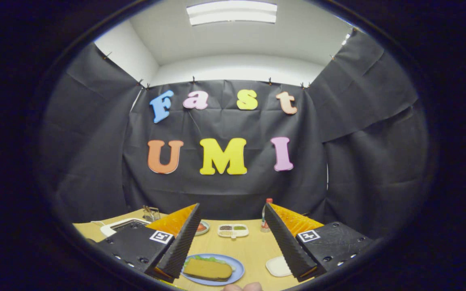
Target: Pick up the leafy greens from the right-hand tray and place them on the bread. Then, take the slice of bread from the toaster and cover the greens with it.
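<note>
Gripper (231, 242) spread wide, holding nothing, above the worktop (253, 250); bread (208, 269) covers greens (208, 259) on the blue plate (237, 273)

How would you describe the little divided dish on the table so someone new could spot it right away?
Start at the wooden table under the black cloth wall. Beyond the open gripper, past the blue plate with the bread, sits the divided dish, left of the red-capped bottle. It alone is split into small compartments with dark and green fillings.
</note>
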A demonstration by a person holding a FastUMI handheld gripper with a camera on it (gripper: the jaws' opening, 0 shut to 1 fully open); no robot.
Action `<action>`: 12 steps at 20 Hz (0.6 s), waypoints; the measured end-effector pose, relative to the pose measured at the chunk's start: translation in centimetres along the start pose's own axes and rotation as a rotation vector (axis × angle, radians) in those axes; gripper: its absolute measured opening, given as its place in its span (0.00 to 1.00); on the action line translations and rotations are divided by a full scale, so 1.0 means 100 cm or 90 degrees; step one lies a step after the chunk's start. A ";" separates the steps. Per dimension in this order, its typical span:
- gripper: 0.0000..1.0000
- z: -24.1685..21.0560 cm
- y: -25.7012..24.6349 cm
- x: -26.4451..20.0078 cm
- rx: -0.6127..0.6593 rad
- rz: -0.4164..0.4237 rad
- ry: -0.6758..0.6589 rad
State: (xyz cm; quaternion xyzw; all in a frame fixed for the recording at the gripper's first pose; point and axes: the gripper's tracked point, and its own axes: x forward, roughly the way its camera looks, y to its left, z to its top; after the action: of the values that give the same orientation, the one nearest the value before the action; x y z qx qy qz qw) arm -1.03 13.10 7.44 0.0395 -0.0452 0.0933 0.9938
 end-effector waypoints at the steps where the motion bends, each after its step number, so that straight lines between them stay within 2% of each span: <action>1: 0.95 0.005 0.004 -0.006 -0.001 0.007 -0.008; 3: 0.95 0.009 0.008 -0.016 -0.022 0.017 -0.010; 6: 0.95 0.011 0.004 -0.027 -0.035 0.004 -0.016; 12: 0.95 -0.014 -0.001 -0.031 -0.022 -0.006 0.028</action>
State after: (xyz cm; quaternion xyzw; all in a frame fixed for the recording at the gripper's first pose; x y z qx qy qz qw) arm -3.90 12.53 5.70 0.0204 -0.0247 0.0884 0.9956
